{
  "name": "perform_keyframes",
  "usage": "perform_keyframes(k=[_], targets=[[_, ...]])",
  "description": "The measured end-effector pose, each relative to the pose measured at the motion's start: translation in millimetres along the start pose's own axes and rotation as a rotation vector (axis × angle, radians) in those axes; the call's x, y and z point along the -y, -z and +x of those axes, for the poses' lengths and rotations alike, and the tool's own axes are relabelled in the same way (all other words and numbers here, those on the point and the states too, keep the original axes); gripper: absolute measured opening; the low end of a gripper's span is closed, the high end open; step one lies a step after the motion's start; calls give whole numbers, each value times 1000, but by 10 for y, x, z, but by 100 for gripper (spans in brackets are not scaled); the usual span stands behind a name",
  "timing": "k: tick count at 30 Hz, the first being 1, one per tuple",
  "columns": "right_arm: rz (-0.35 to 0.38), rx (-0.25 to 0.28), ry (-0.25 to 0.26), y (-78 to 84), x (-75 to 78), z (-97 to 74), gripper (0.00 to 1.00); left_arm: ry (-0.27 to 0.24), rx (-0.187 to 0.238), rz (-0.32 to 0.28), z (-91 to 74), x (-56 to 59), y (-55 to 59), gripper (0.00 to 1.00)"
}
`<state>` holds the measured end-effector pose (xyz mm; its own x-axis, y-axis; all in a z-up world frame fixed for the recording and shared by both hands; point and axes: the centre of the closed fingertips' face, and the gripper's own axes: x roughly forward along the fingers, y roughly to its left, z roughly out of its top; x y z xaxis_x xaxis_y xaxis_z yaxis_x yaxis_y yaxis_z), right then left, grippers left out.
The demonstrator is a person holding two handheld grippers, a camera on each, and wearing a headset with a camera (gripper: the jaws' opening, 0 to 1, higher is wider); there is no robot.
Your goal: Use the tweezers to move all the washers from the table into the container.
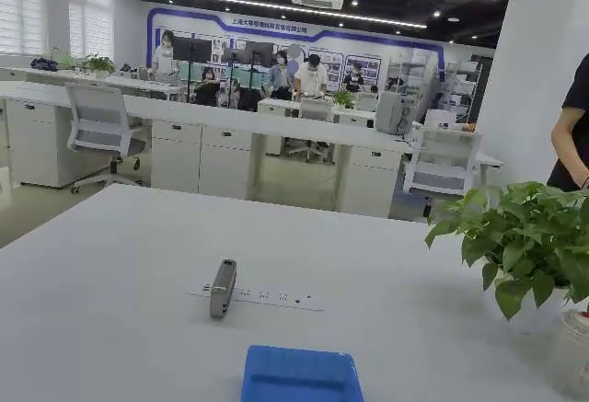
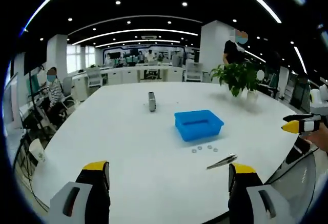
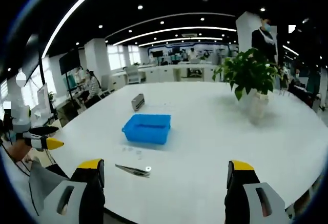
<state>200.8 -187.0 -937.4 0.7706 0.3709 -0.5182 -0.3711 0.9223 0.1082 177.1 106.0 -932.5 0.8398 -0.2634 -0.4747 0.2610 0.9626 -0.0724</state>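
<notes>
The left tool and right tool are held wide open, empty. The thin metal tweezers near the blue plastic container should be gripped first, gently.

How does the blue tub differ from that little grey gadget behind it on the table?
The blue tub is bright blue; the grey gadget is dull grey. The tub is wide, low and open-topped; the gadget is narrow and smaller. The tub sits nearer the tweezers and washers; the gadget sits farther back. Both rest on the white table, apart.
</notes>
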Motion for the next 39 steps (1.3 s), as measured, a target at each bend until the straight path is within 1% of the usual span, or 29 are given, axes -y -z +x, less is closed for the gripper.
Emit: perform_keyframes(k=[2,5,7,10,18,21,27,30,34,39], targets=[[5,2,-2,-6,7,-4,99,2,5,-4,3,17,-2,99],[-18,3,16,-22,42,-14,99,12,-9,7,29,52,24,99],[-11,7,18,-38,54,-23,99,15,-11,17,33,62,22,99],[10,15,16,-47,73,-30,99,22,-9,16,32,78,8,99],[17,20,30,-38,106,-52,99,23,-4,20,32,69,1,99],[16,15,26,-29,94,-51,99,22,-10,18,34,66,11,99],[-5,4,17,-34,73,-23,98,14,-9,11,42,72,15,99],[-5,0,10,-32,44,-11,98,10,-7,15,32,79,5,99],[-23,-8,12,-9,27,22,98,14,-4,22,41,78,9,99],[-37,-17,1,-1,1,43,98,16,-12,26,68,76,18,99]])
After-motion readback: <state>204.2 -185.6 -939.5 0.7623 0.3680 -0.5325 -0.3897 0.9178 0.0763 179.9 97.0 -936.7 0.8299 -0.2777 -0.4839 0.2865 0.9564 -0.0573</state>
